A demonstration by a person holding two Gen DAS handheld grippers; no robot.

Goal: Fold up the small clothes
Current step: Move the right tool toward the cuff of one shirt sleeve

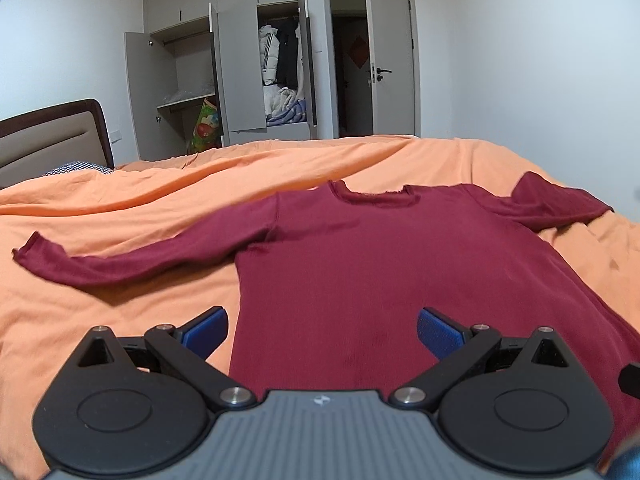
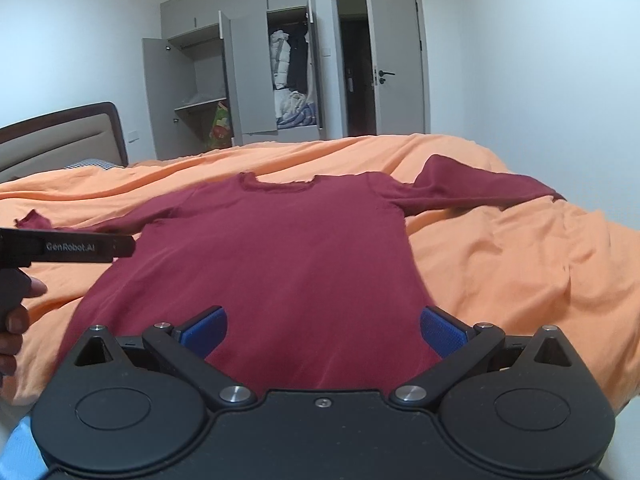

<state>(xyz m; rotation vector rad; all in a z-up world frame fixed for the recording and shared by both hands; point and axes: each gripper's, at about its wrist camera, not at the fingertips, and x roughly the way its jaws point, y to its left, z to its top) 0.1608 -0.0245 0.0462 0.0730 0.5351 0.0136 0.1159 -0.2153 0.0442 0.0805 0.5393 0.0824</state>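
maroon long-sleeved shirt (image 1: pixel 360 264) spread flat on orange duvet (image 1: pixel 100 240), frame centre; left gripper (image 1: pixel 322 330) and right gripper (image 2: pixel 323 330) spread wide, empty; wardrobe (image 1: pixel 256 64), upper centre, holds jackets.

The left gripper (image 1: pixel 322 330) has a grey ribbed plastic housing bearing a small white emblem, flanked by 2 black rounded discs with raised circular centres. Black link arms, pinned with silver round screws, carry 2 blue textured pads (image 1: pixel 434 330). The right gripper (image 2: pixel 323 330) is built alike, with blue pads (image 2: pixel 440 330), but its central housing is smooth black with 1 small silver screw. In the right wrist view, the left gripper's black side bar (image 2: pixel 68 246) reads "GenRobot.AI" in pale lettering.
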